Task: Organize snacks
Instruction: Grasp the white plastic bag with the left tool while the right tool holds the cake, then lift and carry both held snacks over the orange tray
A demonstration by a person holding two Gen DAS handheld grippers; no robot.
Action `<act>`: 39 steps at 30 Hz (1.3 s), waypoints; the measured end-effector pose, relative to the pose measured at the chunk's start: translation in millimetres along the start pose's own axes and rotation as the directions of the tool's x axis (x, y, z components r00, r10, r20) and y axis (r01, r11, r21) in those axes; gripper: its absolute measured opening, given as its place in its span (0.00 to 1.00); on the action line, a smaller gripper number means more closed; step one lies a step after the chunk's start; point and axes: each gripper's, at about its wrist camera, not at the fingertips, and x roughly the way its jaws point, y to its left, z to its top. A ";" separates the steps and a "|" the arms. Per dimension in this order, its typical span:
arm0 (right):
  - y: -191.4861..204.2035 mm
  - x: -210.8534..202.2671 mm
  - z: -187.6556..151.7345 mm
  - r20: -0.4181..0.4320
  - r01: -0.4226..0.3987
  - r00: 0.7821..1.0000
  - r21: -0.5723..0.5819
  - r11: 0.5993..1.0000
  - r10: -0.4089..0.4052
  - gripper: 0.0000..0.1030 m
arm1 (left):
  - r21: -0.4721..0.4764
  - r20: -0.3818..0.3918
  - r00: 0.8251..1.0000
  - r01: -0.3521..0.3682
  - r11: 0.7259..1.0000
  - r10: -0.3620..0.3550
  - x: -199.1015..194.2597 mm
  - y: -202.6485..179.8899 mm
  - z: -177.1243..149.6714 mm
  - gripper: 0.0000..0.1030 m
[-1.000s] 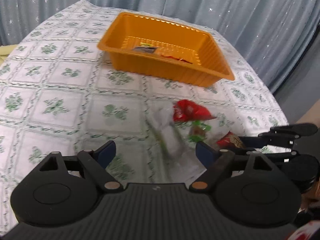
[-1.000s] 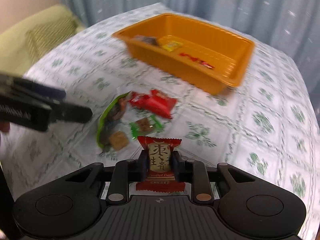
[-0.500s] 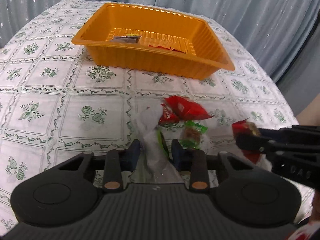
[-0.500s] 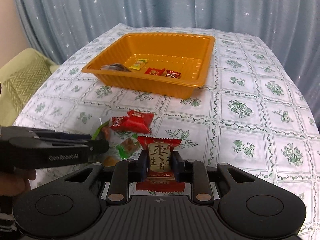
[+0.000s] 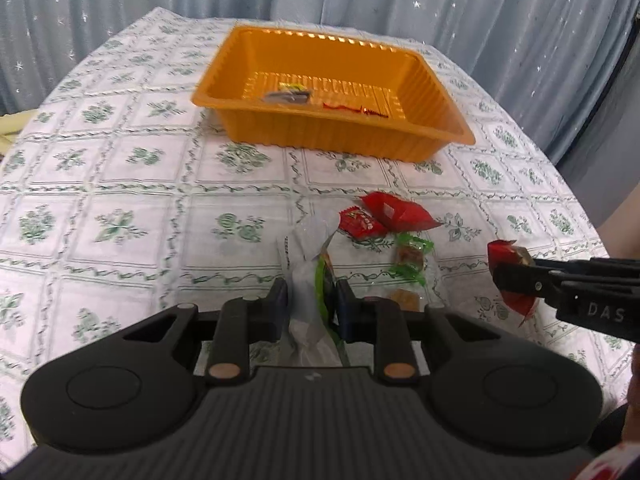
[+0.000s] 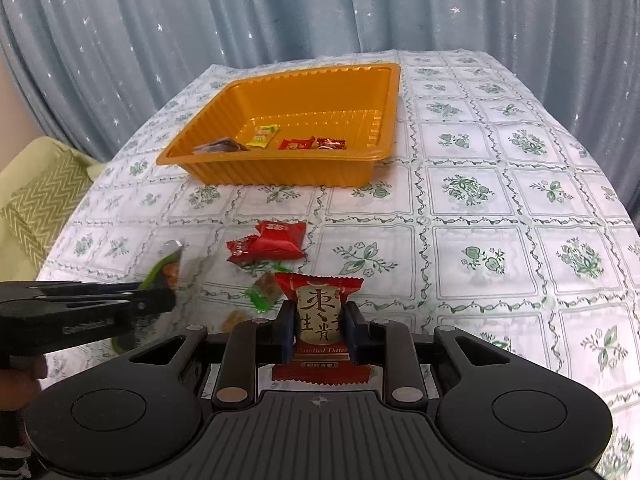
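Tongs [image 5: 311,300] [image 6: 319,330] angled down, 2 grips (left closing on clear-green packet [image 5: 310,280]).

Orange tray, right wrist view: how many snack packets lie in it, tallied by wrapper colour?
red packets: 2
yellow packet: 1
grey packet: 1
Total in the orange tray: 4
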 end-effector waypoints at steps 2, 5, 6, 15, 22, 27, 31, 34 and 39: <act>4.4 -5.8 -1.1 0.006 -0.002 1.000 0.014 1.000 0.002 0.25 | -0.011 0.005 1.000 0.004 1.000 -0.004 -9.8 3.2 -1.1 0.22; 12.0 -14.6 -1.7 0.015 -0.002 1.000 0.021 1.000 0.001 0.25 | -0.019 0.017 1.000 0.000 1.000 0.000 -25.6 6.2 -2.0 0.22; 14.8 -18.7 -2.0 0.019 -0.002 1.000 0.025 1.000 0.001 0.25 | -0.023 0.019 1.000 0.001 1.000 -0.001 -30.3 7.1 -2.4 0.22; 36.9 -44.4 -5.0 0.045 -0.005 0.999 0.031 1.000 0.004 0.25 | -0.036 0.048 0.999 0.013 0.999 -0.012 -65.1 9.7 -5.1 0.22; 44.7 -59.7 -8.6 0.055 -0.001 0.998 0.028 1.000 -0.001 0.25 | -0.035 0.065 0.998 0.020 0.999 -0.017 -81.7 8.7 -4.5 0.22; 45.2 -68.0 -8.8 0.065 0.004 0.998 0.030 1.000 -0.006 0.25 | -0.032 0.076 0.997 0.023 0.999 -0.020 -90.6 7.8 -4.6 0.22; 45.9 -73.7 -7.7 0.074 0.005 0.997 0.030 1.000 -0.008 0.25 | -0.031 0.084 0.996 0.026 0.999 -0.023 -95.6 7.0 -3.0 0.22; 45.0 -75.6 -6.3 0.080 0.006 0.997 0.031 1.000 -0.008 0.25 | -0.027 0.090 0.996 0.026 0.999 -0.023 -98.8 6.2 -1.1 0.22; 45.8 -77.6 -5.6 0.084 0.003 0.996 0.033 0.999 -0.006 0.25 | -0.024 0.093 0.995 0.030 0.999 -0.027 -100.9 5.5 0.1 0.22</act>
